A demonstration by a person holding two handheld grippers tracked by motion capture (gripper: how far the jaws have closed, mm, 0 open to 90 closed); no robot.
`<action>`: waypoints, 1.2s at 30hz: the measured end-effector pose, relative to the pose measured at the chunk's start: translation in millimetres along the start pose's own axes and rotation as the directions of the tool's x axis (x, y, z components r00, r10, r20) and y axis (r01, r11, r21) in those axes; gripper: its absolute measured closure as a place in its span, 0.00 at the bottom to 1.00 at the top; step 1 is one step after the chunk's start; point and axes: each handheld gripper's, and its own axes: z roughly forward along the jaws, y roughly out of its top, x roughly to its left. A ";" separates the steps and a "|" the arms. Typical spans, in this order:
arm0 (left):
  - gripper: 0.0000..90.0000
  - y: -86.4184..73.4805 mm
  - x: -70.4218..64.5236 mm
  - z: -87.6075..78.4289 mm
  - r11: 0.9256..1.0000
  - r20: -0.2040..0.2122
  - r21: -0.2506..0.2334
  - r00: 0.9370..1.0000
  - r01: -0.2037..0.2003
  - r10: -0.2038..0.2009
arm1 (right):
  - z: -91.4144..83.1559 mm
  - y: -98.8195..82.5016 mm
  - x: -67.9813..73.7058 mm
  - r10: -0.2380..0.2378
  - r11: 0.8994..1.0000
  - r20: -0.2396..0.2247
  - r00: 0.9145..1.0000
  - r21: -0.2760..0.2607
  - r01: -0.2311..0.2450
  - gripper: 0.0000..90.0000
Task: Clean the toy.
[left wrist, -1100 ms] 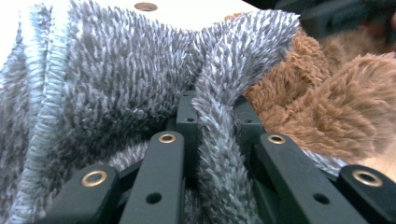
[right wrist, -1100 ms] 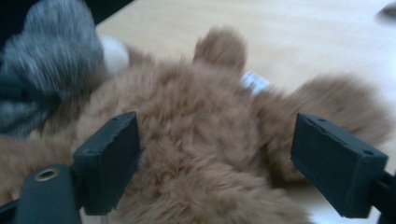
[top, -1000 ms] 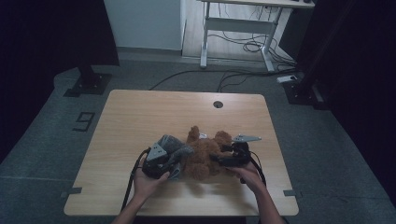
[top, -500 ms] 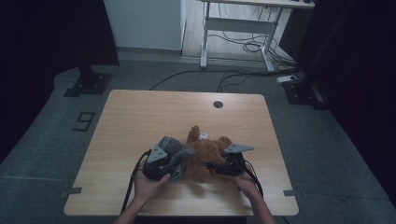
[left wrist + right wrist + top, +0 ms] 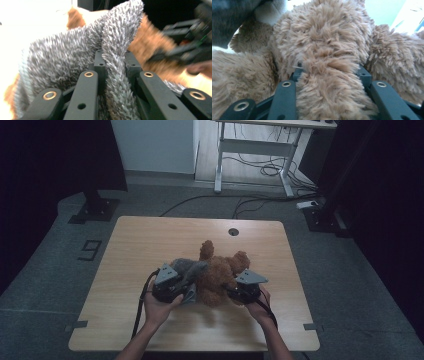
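A: What was recorded in the high view?

B: A brown teddy bear (image 5: pixel 218 275) was seen lying on the wooden table (image 5: pixel 150 240), near its front edge, with a grey fuzzy garment (image 5: pixel 187 268) draped at its left side. The left gripper (image 5: pixel 176 287) was placed against the garment, the right gripper (image 5: pixel 235 292) against the bear's right side.

A: And in the left gripper view?

B: A fold of the grey fuzzy garment (image 5: pixel 117 57) was found pinched between the two black jaws, which were clamped on it. The right gripper (image 5: pixel 185 47) was seen blurred beyond.

A: In the right gripper view?

B: A limb of the teddy bear (image 5: pixel 329 95) was pressed between the jaws, which had just been closing on it.
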 end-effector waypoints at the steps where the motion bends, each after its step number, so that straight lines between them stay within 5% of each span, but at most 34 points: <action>1: 0.85 6.8 -5.2 5.2 1.000 0.008 -0.001 1.000 -0.012 0.012 | 2.2 -1.2 -0.6 0.001 1.000 -0.001 1.000 -0.001 -0.001 0.64; 3: 0.85 12.7 -10.6 12.2 1.000 0.015 0.003 1.000 -0.025 0.025 | 4.2 -3.3 -1.2 0.003 1.000 -0.009 1.000 -0.001 -0.003 0.63; 7: 0.85 24.2 -33.2 53.8 0.996 0.042 0.066 0.997 -0.060 0.058 | 11.3 -17.1 -1.3 0.012 1.000 -0.035 0.999 -0.009 -0.012 0.61; 11: 0.84 17.6 -41.9 89.7 0.988 0.034 0.142 0.998 -0.059 0.055 | 11.4 -28.0 0.6 -0.001 1.000 -0.025 1.000 -0.016 0.001 0.59; 14: 0.85 10.4 -45.0 98.9 0.987 0.022 0.148 0.998 -0.057 0.054 | 11.4 -33.9 -0.3 -0.006 1.000 -0.011 1.000 0.013 0.006 0.58; 23: 0.86 -2.6 -41.6 82.1 0.984 -0.037 0.140 0.993 -0.107 0.113 | 8.9 -42.8 -1.1 0.016 1.000 -0.034 0.999 -0.001 -0.016 0.59; 30: 0.86 -12.8 -16.3 57.2 0.986 -0.118 0.143 0.987 -0.090 0.107 | 7.5 -47.3 -4.9 0.068 0.998 -0.059 0.996 -0.004 -0.068 0.59; 34: 0.87 -25.9 -3.7 24.6 0.996 -0.110 0.066 0.992 -0.058 0.065 | 6.0 -48.2 -2.8 0.064 0.998 -0.066 0.996 0.007 -0.064 0.59; 36: 0.87 -26.6 -0.8 10.8 0.998 -0.135 0.032 0.989 -0.062 0.066 | 5.8 -48.6 -2.1 0.067 0.998 -0.064 0.996 0.009 -0.067 0.60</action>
